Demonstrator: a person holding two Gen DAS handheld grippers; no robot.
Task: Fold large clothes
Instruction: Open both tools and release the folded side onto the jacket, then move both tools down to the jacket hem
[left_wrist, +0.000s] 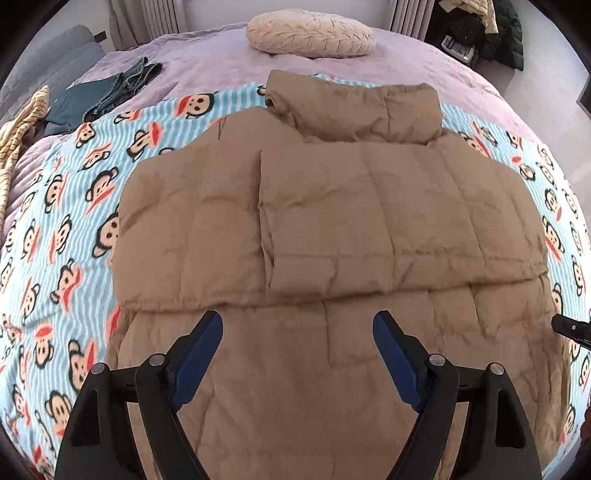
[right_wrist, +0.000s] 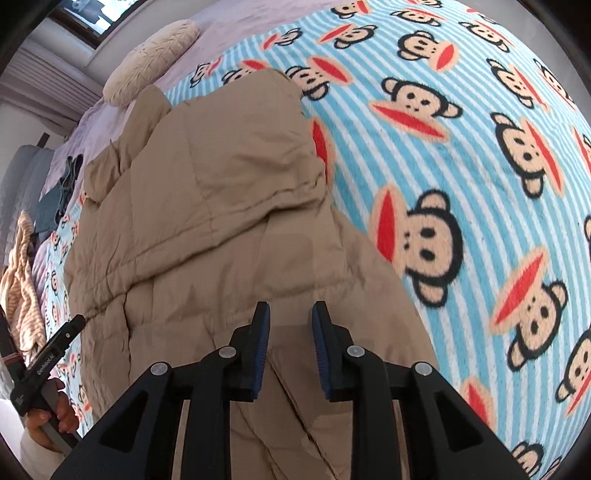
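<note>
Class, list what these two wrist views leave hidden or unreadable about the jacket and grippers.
- Tan jacket hem: left wrist view, cut off by the bottom edge and the left gripper.
- Jacket's far side: right wrist view, hidden by its own bulk.
- Right gripper: narrow gap; whether it touches fabric cannot be told.

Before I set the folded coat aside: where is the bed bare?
Bare monkey blanket lies right of the tan jacket, and purple bedspread between its collar and the pillow. The far left corner is crowded with jeans.
</note>
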